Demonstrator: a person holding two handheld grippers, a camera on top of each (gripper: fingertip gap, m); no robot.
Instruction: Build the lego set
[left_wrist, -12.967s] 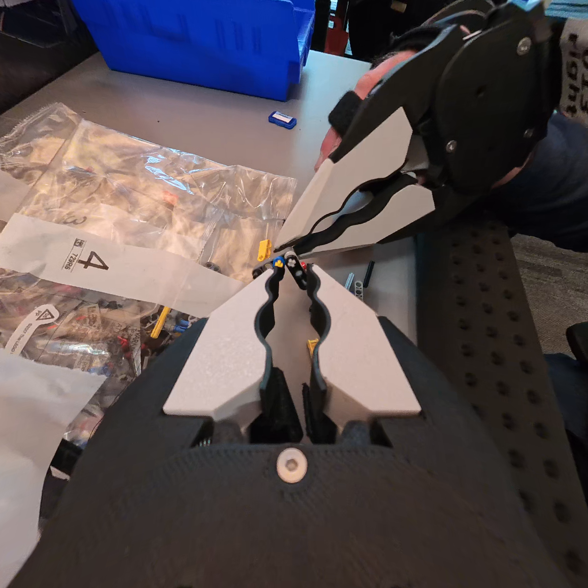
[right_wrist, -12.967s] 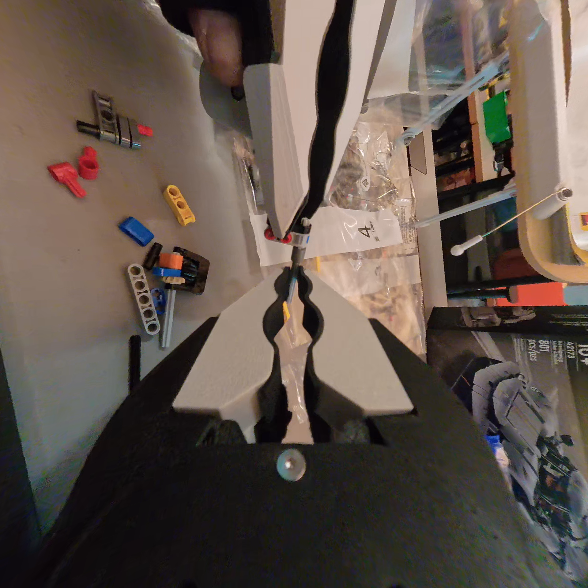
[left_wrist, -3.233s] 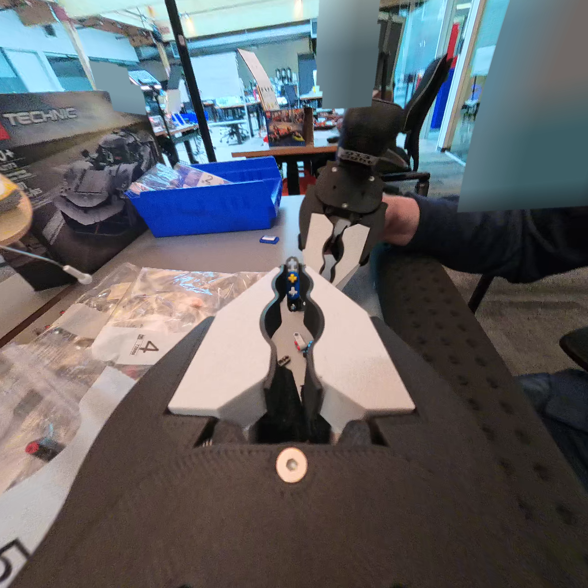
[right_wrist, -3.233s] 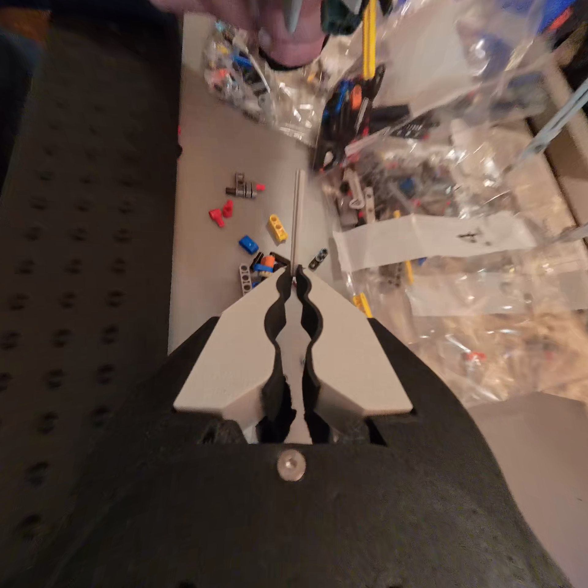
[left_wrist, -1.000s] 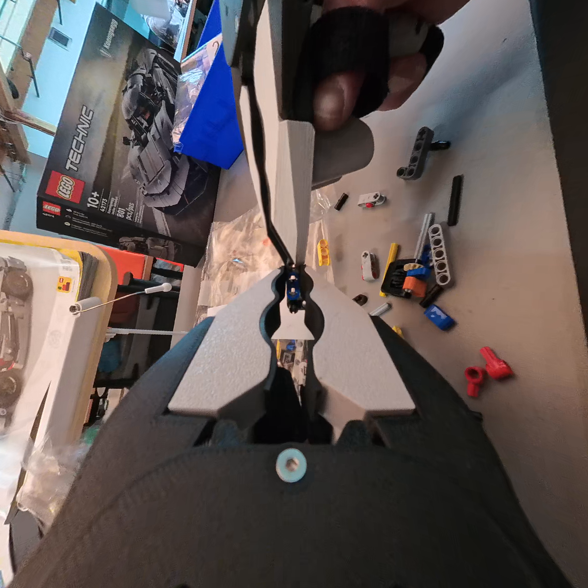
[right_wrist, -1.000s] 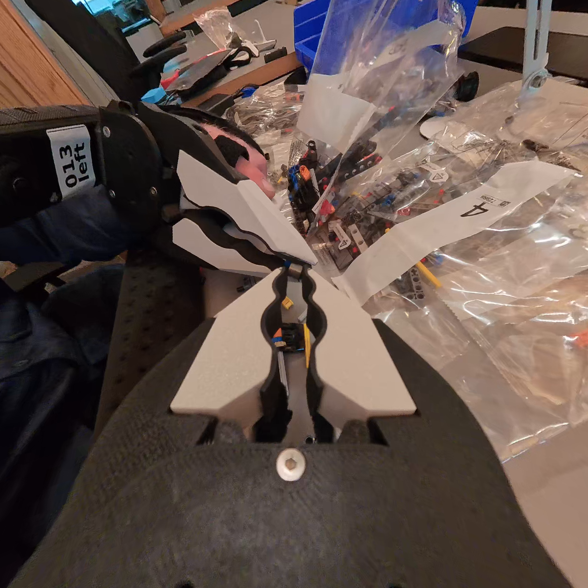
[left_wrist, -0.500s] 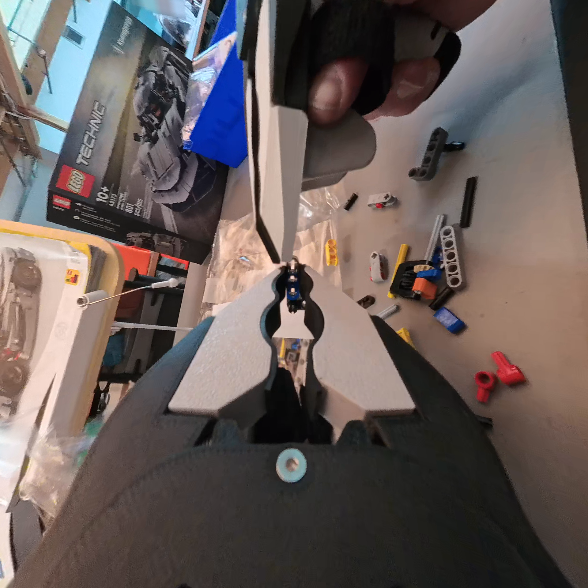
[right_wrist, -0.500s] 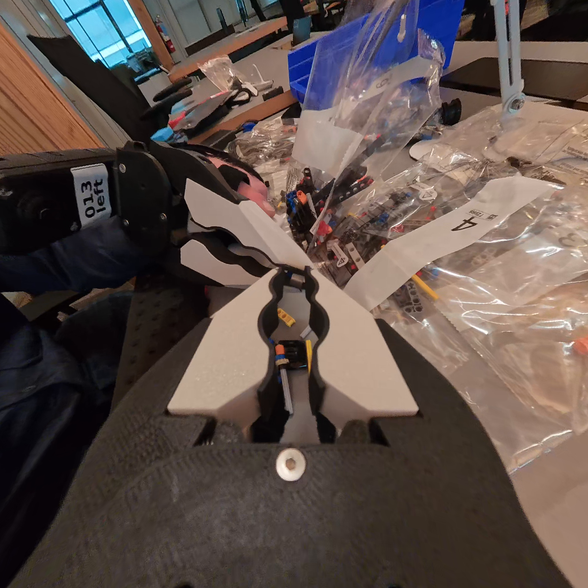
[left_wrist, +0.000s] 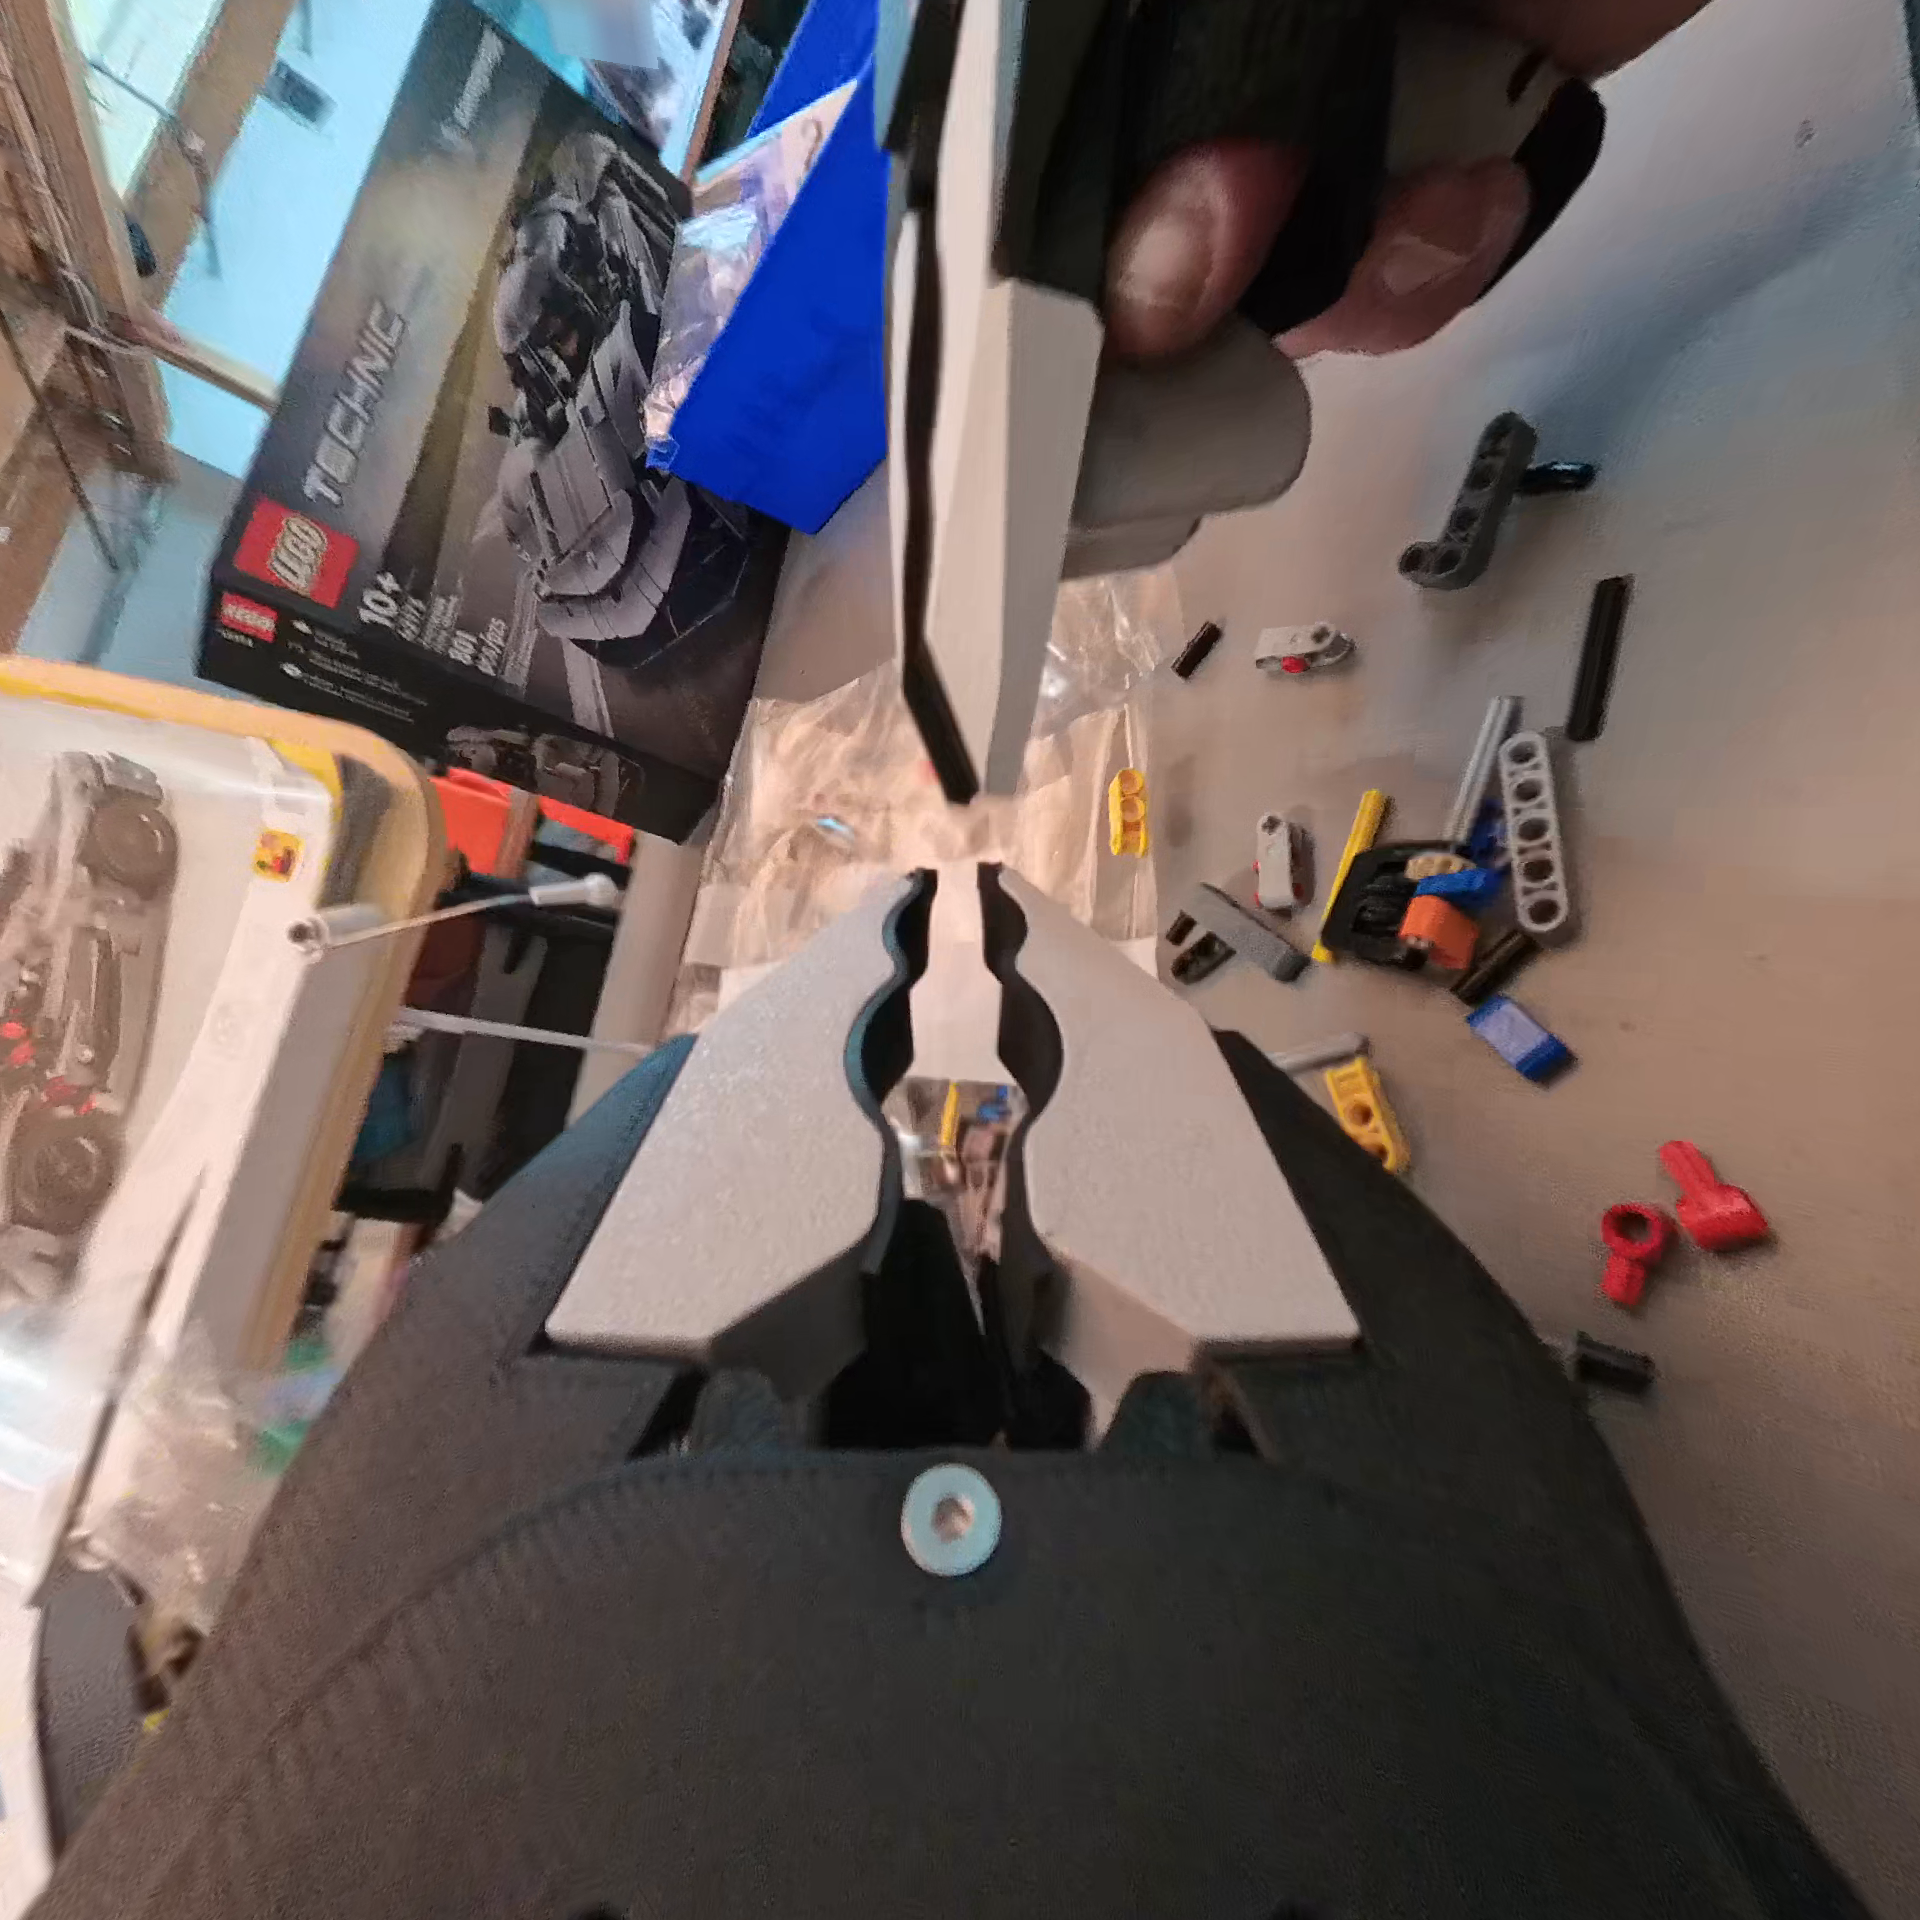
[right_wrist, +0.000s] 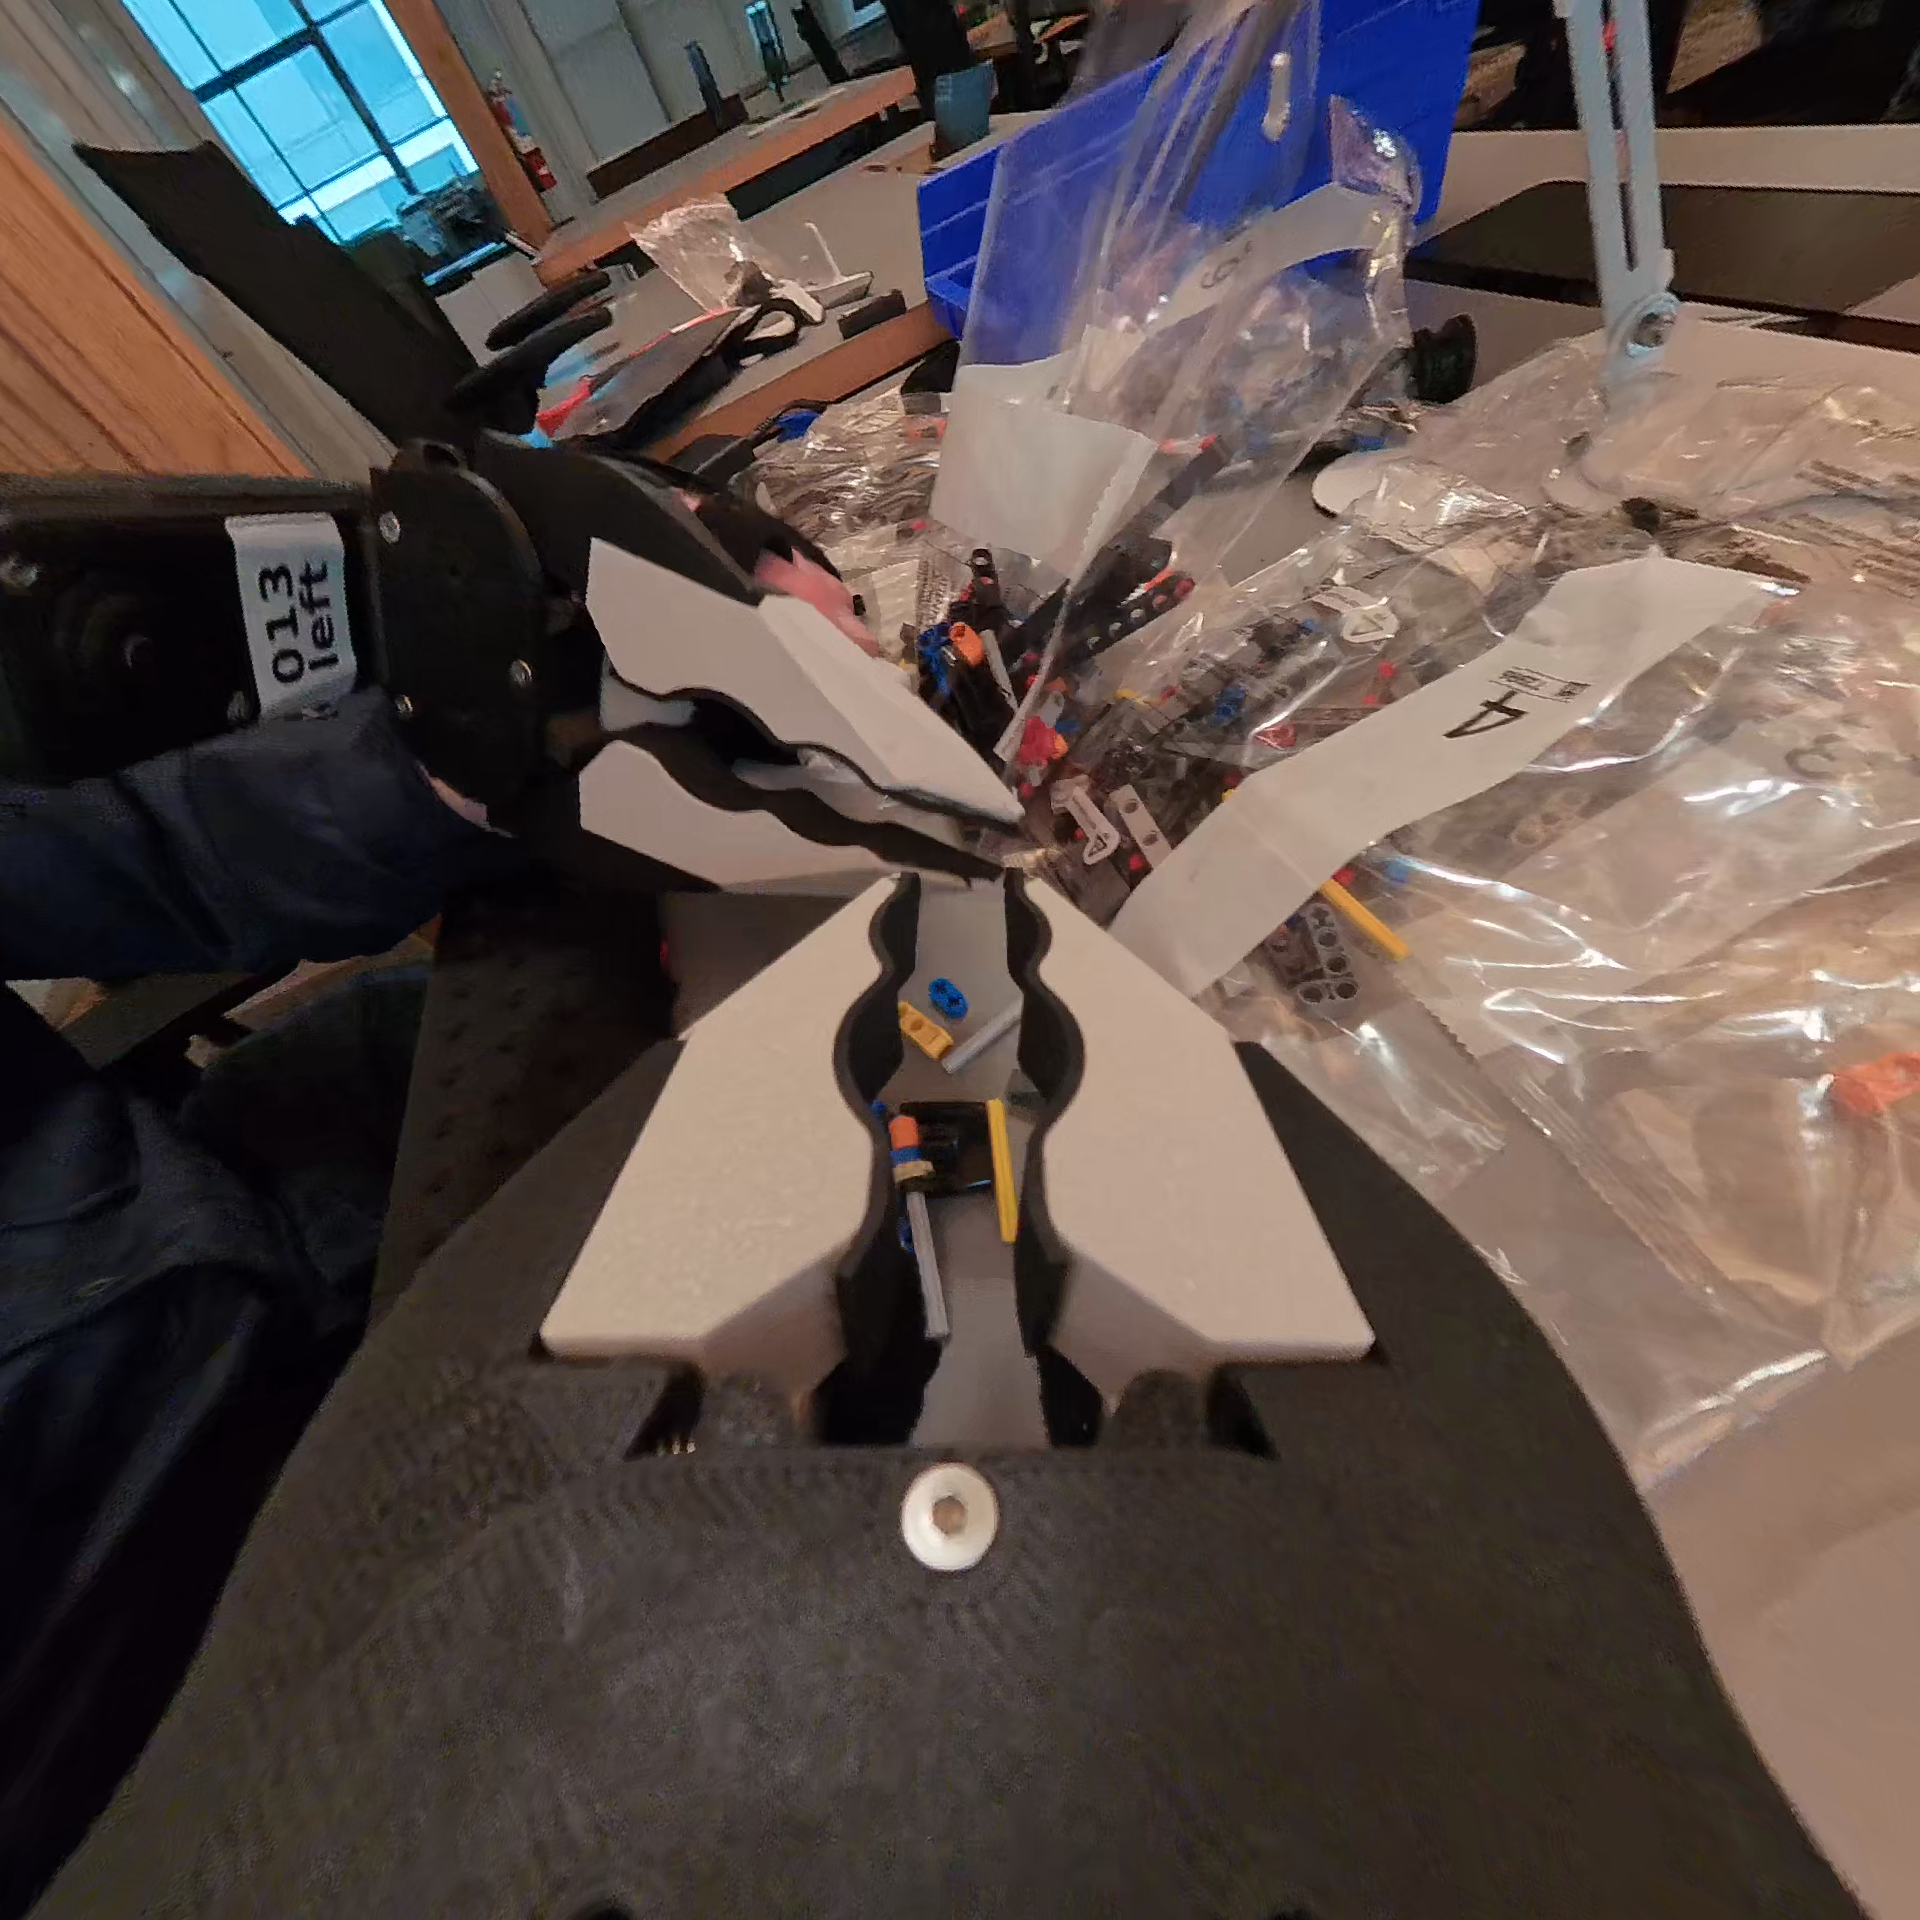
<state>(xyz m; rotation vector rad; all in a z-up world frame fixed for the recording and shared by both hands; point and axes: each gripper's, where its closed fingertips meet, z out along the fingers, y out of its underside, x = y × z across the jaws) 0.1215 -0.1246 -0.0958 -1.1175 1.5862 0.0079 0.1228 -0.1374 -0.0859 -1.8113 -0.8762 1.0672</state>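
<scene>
Gone from the left gripper is the small blue piece it pinched half a second ago; its fingers now stand slightly parted on nothing. Tip to tip with it, the right gripper is likewise a little open and empty, tilted over the table. Below lie loose lego pieces, with bagged parts just beyond.

- An open-plan office or lab workspace, used here as a building bench.
- Large gridded windows and a wood-panelled wall at the back.
- Rows of long desks, with black office chairs beside them.
- A grey worktable strewn with loose Lego pieces, clear parts bags, a blue storage bin and the set's box.
</scene>
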